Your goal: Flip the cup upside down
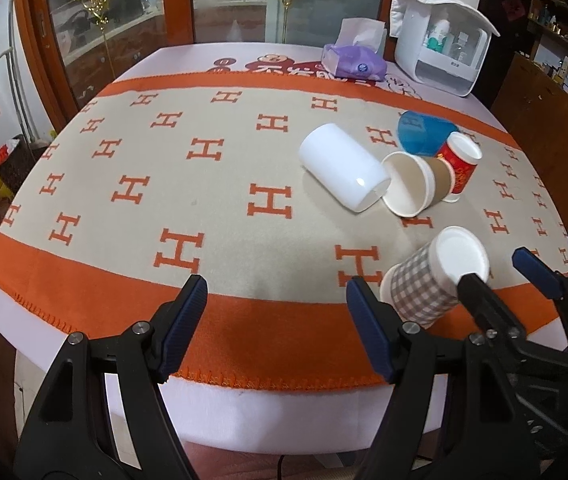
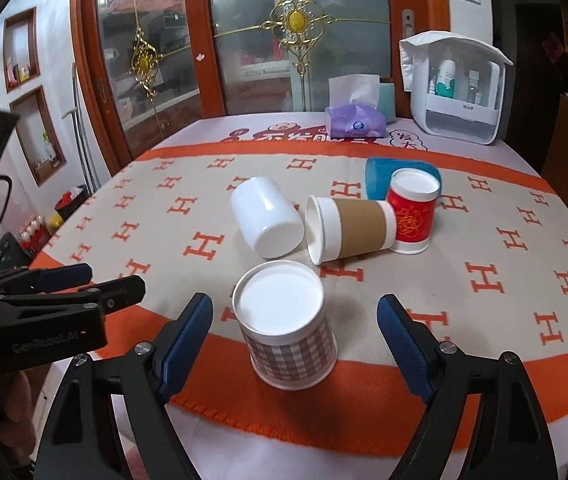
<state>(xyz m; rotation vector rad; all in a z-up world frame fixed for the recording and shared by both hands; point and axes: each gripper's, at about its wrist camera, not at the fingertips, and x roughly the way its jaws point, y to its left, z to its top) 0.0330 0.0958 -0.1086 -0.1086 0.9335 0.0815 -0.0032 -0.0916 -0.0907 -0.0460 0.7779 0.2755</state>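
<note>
The checked cup (image 2: 290, 330) stands upside down on the orange border of the blanket (image 2: 220, 216) at the bench's near edge, its white base facing up, grey-brown plaid on its wall. The right gripper (image 2: 295, 340) straddles it, fingers released and apart from its sides. The left gripper (image 1: 276, 326) hangs beside it, fingers spread, holding nothing.
</note>
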